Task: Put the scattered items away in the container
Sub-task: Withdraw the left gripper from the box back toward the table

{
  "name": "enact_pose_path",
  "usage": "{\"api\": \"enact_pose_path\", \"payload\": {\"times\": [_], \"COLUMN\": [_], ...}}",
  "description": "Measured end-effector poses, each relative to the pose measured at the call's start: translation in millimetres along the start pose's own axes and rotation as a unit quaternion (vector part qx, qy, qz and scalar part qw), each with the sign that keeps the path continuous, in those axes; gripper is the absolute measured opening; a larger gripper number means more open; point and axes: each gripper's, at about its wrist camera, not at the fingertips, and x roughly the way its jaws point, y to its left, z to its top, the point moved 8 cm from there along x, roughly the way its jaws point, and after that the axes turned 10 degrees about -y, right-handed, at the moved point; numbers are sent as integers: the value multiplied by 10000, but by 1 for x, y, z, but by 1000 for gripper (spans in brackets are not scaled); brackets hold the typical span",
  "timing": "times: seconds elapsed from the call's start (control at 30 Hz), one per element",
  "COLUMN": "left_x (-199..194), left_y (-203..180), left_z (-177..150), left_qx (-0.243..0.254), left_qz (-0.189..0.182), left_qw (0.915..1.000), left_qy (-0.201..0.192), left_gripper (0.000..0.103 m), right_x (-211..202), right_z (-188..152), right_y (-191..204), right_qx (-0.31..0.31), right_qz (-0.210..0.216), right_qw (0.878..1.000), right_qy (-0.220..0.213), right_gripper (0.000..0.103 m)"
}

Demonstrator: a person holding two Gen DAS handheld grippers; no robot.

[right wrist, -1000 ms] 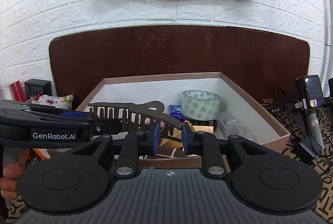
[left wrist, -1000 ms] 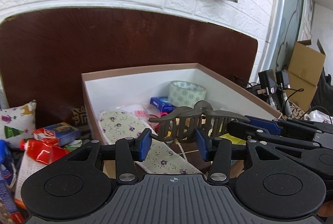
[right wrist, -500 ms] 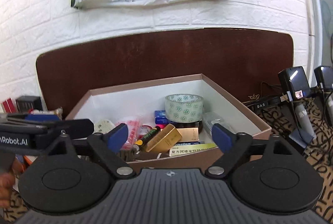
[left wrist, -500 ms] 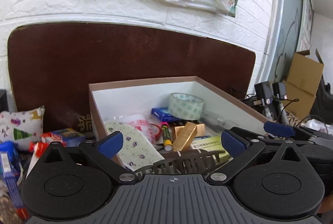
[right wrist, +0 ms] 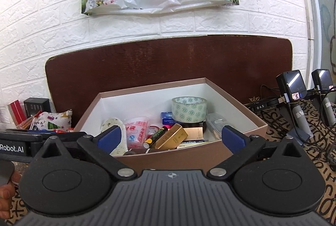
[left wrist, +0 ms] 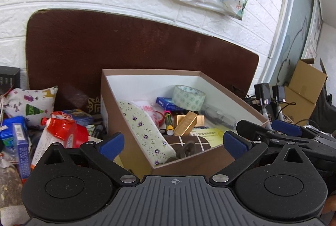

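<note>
The brown cardboard box [left wrist: 195, 165] with white inner walls sits just ahead of both grippers. Inside lie a green patterned tape roll [left wrist: 188, 97], a floral insole [left wrist: 145, 131], a gold carton [left wrist: 185, 123], a battery [left wrist: 169, 123] and a grey-brown hair claw clip [left wrist: 185, 150] near the front wall. My left gripper [left wrist: 172, 145] is open and holds nothing. My right gripper [right wrist: 171, 138] has its jaws opening, wide apart, with nothing between them; the box [right wrist: 178, 157] lies beyond it.
Left of the box lies a clutter of items: a red-capped tube [left wrist: 63, 131], a blue carton [left wrist: 19, 142], a blue-and-red pack [left wrist: 77, 117] and a Christmas-print pouch [left wrist: 31, 102]. Chargers and cables [right wrist: 294, 99] stand to the right. A dark headboard [right wrist: 168, 62] closes off the back.
Both grippers held the hair claw clip over the box, then opened wide. The clip dropped into the box's front part. Both grippers drew back from the box.
</note>
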Motion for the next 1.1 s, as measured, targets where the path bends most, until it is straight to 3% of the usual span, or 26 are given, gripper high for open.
{"api": "enact_pose_path", "payload": {"times": [0.2,0.5,0.73,0.9,1.1], "left_x": [-37,-113,-169,-205,-230], "left_y": [8,60,96,125,167], "left_z": [-20,-77,-103,-111,-96], "left_qx": [-305,-771,-783,-877,-1120], "left_qz": [-5,793,1460,1946,2211], "left_qw": [9994,9929,9853,9765,9688], "left_qy": [175,438,424,284,-40], "left_gripper": [103,103,103,103,101], "right_x": [-19,-59,-85,-94,-97], "right_z": [5,-25,-59,-82,-96], "right_y": [16,85,146,174,201], "right_qx": [35,-198,-272,-6,-51], "right_qz": [183,958,1599,1877,2014], "right_qw": [9998,9951,9858,9791,9742], "right_qy": [-65,153,444,787,1017], "right_gripper": [102,102,102,102,102]}}
